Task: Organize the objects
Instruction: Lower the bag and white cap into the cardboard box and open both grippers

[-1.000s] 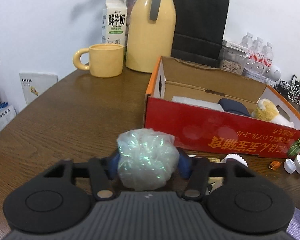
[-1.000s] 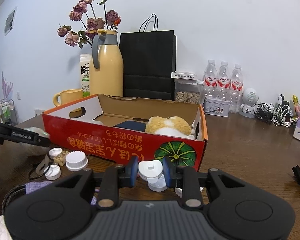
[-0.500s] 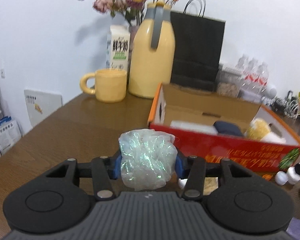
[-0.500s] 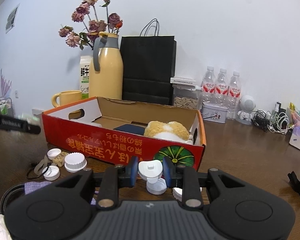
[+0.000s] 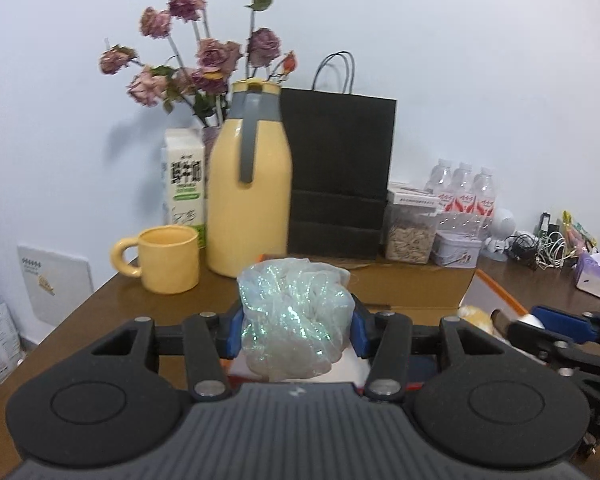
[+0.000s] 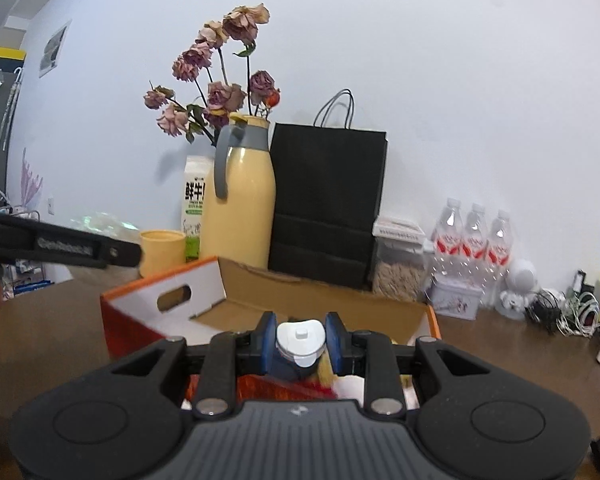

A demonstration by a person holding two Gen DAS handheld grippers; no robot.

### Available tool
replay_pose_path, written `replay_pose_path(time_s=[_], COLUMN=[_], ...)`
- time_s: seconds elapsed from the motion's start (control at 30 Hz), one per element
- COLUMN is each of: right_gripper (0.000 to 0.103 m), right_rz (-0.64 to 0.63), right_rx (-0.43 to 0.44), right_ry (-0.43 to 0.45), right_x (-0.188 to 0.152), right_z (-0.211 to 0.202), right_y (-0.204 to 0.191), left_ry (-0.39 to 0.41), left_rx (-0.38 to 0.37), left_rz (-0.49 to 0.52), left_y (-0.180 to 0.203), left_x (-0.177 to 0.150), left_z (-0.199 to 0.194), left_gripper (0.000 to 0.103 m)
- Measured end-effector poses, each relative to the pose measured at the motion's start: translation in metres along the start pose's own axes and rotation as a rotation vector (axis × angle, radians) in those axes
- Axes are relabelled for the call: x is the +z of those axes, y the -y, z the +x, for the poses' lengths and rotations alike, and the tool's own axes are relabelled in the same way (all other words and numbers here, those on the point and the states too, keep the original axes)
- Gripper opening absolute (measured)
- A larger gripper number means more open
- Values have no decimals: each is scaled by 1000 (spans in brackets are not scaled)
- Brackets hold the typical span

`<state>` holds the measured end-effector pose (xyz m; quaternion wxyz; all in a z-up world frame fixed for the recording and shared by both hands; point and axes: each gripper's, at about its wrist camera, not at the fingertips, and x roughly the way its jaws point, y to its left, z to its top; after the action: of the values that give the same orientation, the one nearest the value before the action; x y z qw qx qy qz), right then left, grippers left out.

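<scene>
My left gripper (image 5: 296,330) is shut on a crumpled iridescent plastic bundle (image 5: 294,316), held above the near edge of the red cardboard box (image 5: 420,280). The right gripper (image 6: 300,340) is shut on a small white cap (image 6: 301,338) and hangs over the same box (image 6: 164,308), whose open inside shows brown cardboard. A plush toy (image 5: 474,316) peeks out inside the box. The right gripper also shows at the right edge of the left wrist view, and the left gripper's arm crosses the left side of the right wrist view.
Along the wall stand a yellow mug (image 5: 168,258), a milk carton (image 5: 184,184), a yellow thermos (image 5: 250,184), dried roses, a black paper bag (image 5: 338,176), a seed jar (image 5: 410,232), water bottles (image 5: 464,196) and tangled cables (image 5: 544,246). The table (image 5: 140,308) is brown wood.
Both grippers have risen with their loads and now hang over the box. The loose caps on the table in front of the box have dropped out of sight.
</scene>
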<state>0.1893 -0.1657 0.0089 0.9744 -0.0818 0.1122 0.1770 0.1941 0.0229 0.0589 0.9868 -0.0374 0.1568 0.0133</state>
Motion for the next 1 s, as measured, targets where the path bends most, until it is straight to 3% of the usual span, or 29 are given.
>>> replay_pose_path(time_s=[0.3,0.6,0.73,0.87,0.97,1.0], right_gripper=[25,25,25,25,26,27], right_rz=[16,70,84,80,77,80], right_rx=[10,-11,6,3,-9,-15], right_ry=[3,-45,-90,-88,-105,-110], right_x=[20,13,5,4,3,2], right_z=[45,97,106,102,101,99], right_y=[-5,8,11,10,9,9], left_ry=[13,-30,-78,-71,-43,-32], left_rx=[-17,-10,-15,-15,-10,-7], left_rz=[20,29,34,45,49,51], left_y=[15,19,16,17,18,18], left_x=[15,13,5,1,0,-1], left_z=[40,92,106,105,98,96], left_gripper=[50,50,50,51,57,66])
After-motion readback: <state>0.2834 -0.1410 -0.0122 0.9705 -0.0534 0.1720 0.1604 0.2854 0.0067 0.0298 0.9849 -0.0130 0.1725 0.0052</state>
